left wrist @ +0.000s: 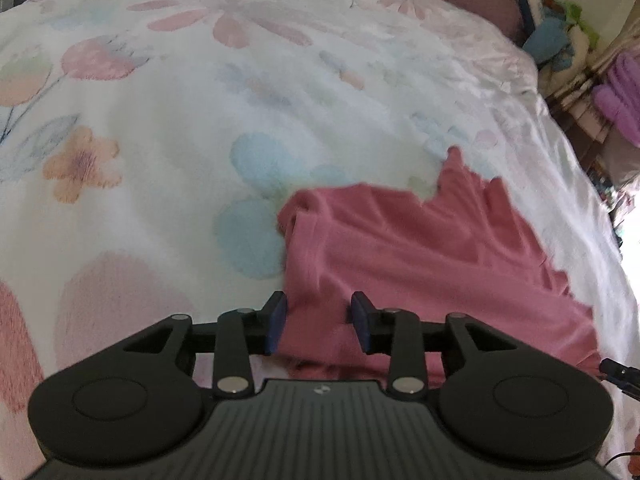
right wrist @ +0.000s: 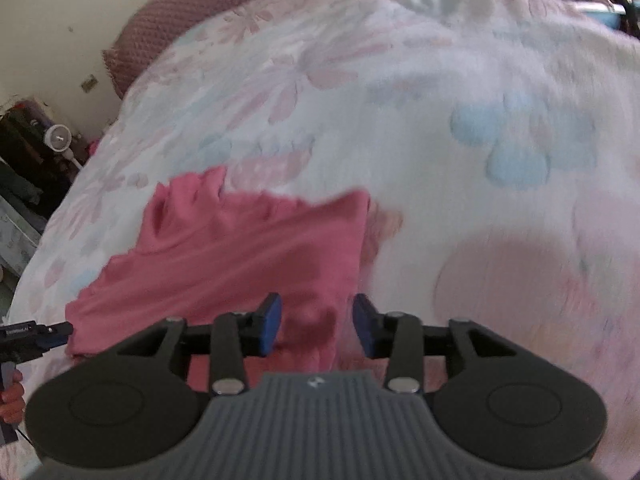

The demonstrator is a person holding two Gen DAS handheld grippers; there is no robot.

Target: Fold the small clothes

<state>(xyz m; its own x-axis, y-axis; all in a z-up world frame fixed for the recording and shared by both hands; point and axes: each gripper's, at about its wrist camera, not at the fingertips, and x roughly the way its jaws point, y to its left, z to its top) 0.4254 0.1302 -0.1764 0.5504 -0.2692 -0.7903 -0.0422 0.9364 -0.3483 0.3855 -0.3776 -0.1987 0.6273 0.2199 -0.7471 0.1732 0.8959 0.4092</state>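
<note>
1. A small pink knit garment with a frilled hem [left wrist: 420, 256] lies spread on a white fleece bedspread printed with pastel flowers [left wrist: 168, 152], near the bed's front edge.
2. The left gripper [left wrist: 320, 322] sits low over the garment's near edge. Its blue-padded fingers [left wrist: 277, 320] stand apart, with pink cloth lying in the gap between them; neither pad clearly pinches the fabric.
3. The right gripper [right wrist: 316, 326] is likewise parted, its blue pads [right wrist: 270, 322] on either side of a bunched fold at the garment's near corner. Whether the cloth is actually caught cannot be told, since the view is blurred.
4. In the right wrist view the tip of the left gripper touches the garment's far corner.
5. A mauve textured pillow [right wrist: 168, 20] rests at the head of the bed.
</note>
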